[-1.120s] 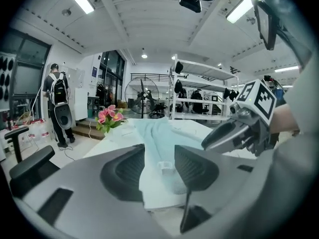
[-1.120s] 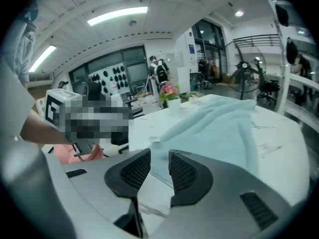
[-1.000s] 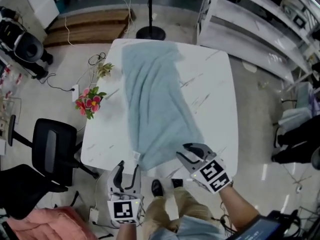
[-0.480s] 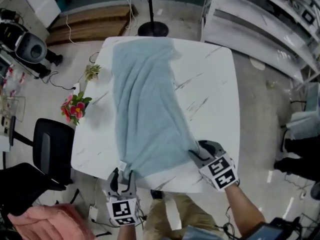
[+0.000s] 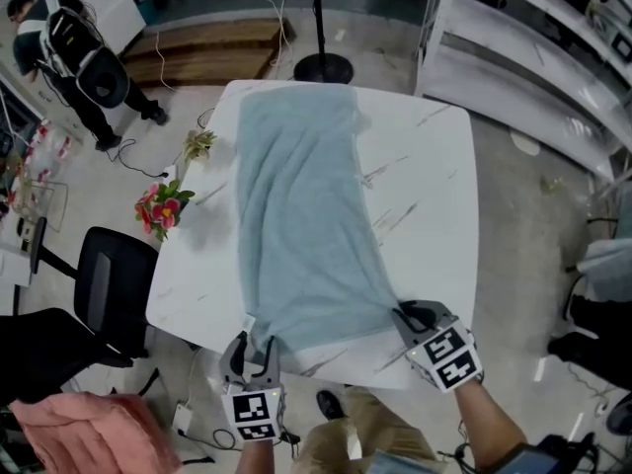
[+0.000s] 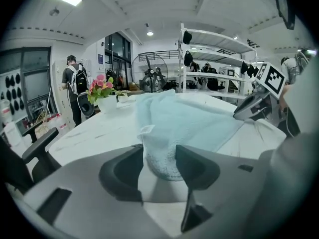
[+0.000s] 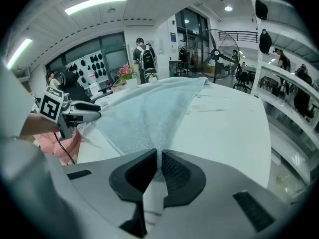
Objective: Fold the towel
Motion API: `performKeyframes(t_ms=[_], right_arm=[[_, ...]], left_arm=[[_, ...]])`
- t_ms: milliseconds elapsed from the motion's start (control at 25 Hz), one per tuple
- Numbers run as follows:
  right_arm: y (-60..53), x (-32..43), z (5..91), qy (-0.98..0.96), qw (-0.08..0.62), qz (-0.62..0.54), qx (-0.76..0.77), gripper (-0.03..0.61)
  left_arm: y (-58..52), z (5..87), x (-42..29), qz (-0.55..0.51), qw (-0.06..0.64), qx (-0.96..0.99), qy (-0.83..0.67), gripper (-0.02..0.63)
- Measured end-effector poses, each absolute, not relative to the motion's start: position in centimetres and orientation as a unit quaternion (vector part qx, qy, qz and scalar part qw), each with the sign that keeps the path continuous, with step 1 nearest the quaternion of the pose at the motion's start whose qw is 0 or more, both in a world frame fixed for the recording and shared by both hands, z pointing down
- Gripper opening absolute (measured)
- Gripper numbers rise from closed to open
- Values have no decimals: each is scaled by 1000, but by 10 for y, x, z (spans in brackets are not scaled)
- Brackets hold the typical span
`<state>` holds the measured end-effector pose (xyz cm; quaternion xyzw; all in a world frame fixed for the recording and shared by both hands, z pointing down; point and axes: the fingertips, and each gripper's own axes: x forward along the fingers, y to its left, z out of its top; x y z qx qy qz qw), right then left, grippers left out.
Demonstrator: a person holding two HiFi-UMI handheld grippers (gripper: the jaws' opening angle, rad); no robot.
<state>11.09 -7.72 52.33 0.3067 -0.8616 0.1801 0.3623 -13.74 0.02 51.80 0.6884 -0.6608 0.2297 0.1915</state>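
The towel [image 5: 301,215] lies lengthwise on the table [image 5: 425,196], its near end at the edge. The right gripper [image 5: 405,314] has just clamped onto the near right corner. The left gripper [image 5: 252,344], now lowered, has its jaws apart around the left corner, barely narrowing. Once that bites, folding can start.

One pale blue terry towel [image 5: 301,215], one white marble-patterned square table [image 5: 425,196], two grey two-jaw tools, the left gripper [image 5: 254,344] and the right gripper [image 5: 403,313], one black office chair [image 5: 104,284], one bunch of pink flowers [image 5: 163,208] and one black fan stand [image 5: 321,65] are counted.
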Motion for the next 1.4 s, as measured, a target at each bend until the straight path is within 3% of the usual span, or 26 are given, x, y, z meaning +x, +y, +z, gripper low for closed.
performKeyframes(t_ms=[1080, 1240, 1400], right_arm=[[29, 205, 525, -842, 354, 192, 358, 46], [30, 207, 523, -845, 347, 192, 359, 46], [30, 207, 524, -849, 342, 184, 358, 46]], left_arm=[[102, 511, -51, 186, 192, 738, -620, 227], [112, 512, -47, 175, 183, 746, -616, 263], [120, 517, -38, 133, 217, 757, -601, 293]])
